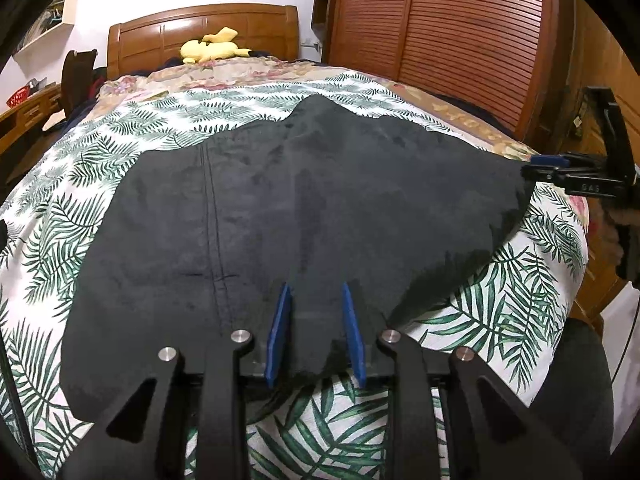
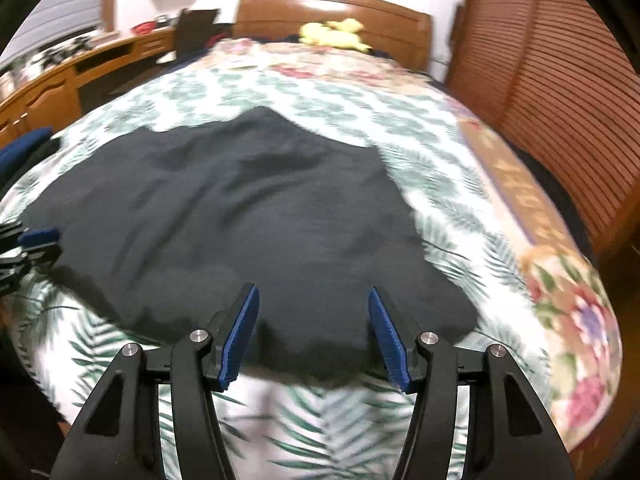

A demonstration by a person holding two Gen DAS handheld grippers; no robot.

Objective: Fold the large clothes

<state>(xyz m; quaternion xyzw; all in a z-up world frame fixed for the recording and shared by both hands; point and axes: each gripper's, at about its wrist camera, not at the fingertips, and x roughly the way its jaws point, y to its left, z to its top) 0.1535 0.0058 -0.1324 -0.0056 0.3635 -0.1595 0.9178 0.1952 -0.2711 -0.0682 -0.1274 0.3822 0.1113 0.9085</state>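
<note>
A black garment (image 1: 280,208) lay spread flat, faintly creased, on the palm-print sheet (image 1: 120,152) of a bed. The left gripper (image 1: 316,304) stood narrowly parted over the near hem; whether its pads pinched cloth could not be told. The right gripper (image 2: 314,312) stood half open, empty, above the hem. Bare sheet bordered the garment all round.

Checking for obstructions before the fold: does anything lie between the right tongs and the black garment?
Nothing visible does. The right tongs stand open directly over the near edge of the black garment, with no other object between.
</note>
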